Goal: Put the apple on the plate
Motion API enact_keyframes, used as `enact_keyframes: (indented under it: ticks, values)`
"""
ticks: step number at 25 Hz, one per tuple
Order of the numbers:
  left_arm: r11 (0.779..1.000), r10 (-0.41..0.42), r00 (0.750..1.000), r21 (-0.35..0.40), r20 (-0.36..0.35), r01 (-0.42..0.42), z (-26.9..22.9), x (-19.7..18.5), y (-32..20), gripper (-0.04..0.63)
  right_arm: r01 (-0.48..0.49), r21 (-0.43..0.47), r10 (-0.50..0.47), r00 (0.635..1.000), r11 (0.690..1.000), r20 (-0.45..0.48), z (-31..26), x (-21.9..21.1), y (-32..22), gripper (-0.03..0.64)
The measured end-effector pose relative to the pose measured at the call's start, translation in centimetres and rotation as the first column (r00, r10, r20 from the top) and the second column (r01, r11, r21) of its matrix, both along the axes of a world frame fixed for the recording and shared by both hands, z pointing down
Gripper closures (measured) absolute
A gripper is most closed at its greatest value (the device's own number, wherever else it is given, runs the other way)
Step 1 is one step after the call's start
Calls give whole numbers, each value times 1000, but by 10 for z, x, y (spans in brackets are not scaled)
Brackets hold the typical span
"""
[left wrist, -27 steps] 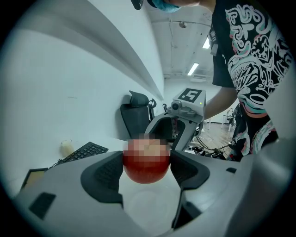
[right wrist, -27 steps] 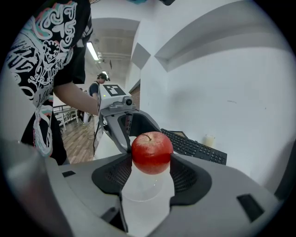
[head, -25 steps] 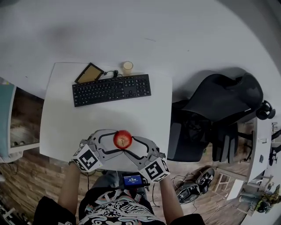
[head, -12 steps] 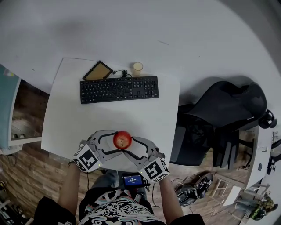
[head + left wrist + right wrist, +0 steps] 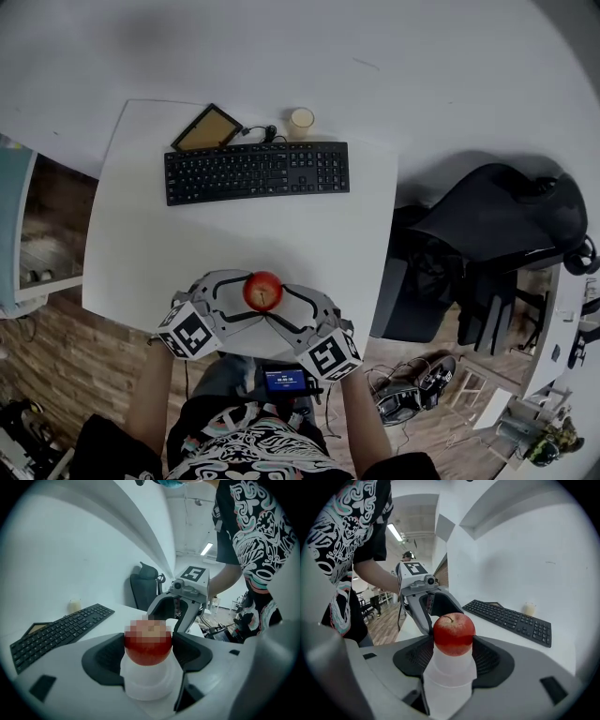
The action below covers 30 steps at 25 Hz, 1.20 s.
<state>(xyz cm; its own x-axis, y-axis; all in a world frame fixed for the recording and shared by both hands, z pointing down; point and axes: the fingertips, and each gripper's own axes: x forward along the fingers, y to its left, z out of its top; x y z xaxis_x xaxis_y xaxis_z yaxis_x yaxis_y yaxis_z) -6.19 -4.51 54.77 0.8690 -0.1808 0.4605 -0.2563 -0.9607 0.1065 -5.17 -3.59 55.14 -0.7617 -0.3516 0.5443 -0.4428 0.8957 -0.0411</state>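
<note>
Apple [image 5: 262, 291] sits red and stem-up between the two grippers, which face each other tip to tip just over the near edge of the table [image 5: 141, 244]. The left gripper [image 5: 239, 305] comes at it from one side and the right gripper [image 5: 289, 307] from the other.

In the left gripper view the apple fills the gap between that gripper's jaws. The dark pads [image 5: 105, 656] stand close against both flanks, so the jaws are closed on the fruit at about its width. The right gripper view shows the same: the apple is centred between the jaws with a pad hard by each side, and the left gripper looms right behind it.

A white rounded piece [image 5: 447, 677] shows directly under the apple in both gripper views; I cannot tell what it is.

Ahead of the grippers, well apart across bare tabletop, lies a black keyboard [image 5: 257, 172]. Just past the keyboard stand a small pale cup [image 5: 301, 120] and, beside it toward the left gripper's side, a brown frame [image 5: 207, 128]. A black chair [image 5: 497, 225] stands off the table on the right gripper's side.
</note>
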Motion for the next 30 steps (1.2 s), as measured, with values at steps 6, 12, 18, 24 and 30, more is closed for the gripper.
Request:
enact_keyframes:
  ticks: [6,12,18,24,30]
  values:
    - [1000,-5,1000,-30,17,6,25,1,-5,278,2,-36,-2,1000,999,11,25,1,-6,359]
    - [999,-4,999,-54,48,7,45,4,-7,278,6,-76,-4,1000,997,25,45,4,-8,359]
    - [997,-23,999,-71,23,25,46,5,-9,278,10,-89,-5,998,996,56,46,5,-9,359]
    - [992,-70,997,-101,11,71,46,5,-9,278,-17,-92,23,997,996,71,45,8,-10,359]
    - [992,-89,996,-83,23,90,42,5,-3,278,-39,-92,46,996,995,80,40,13,-5,359]
